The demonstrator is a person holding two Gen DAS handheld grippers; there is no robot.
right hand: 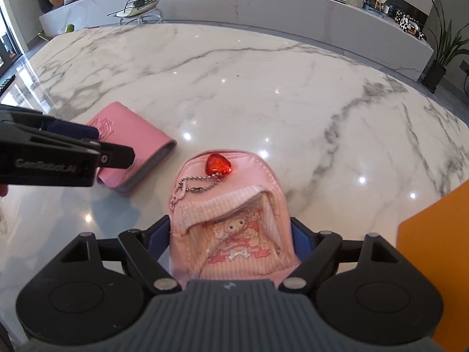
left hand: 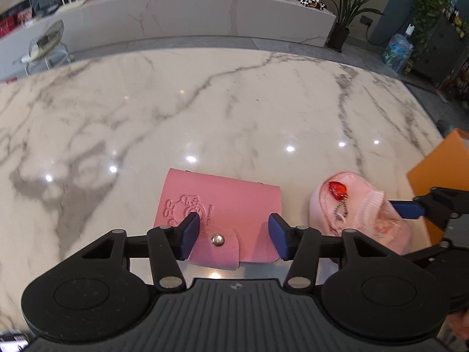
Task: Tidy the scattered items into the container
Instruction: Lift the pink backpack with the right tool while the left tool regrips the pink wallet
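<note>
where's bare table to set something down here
Free: the marble table beyond the pink wallet and mini backpack, out to its far edge. Crowded: the near strip, where both sit close together by the orange container.

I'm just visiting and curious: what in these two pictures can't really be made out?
- Orange container: cut off by the right edge in both views, so its opening and inside are unseen.
- Pink wallet: its near end is hidden behind the left tool in the left wrist view.
- Mini backpack: its lower part is hidden under the right tool, so the blue pads' contact is unclear.
- Shelf items: too small and blurred to identify.
</note>
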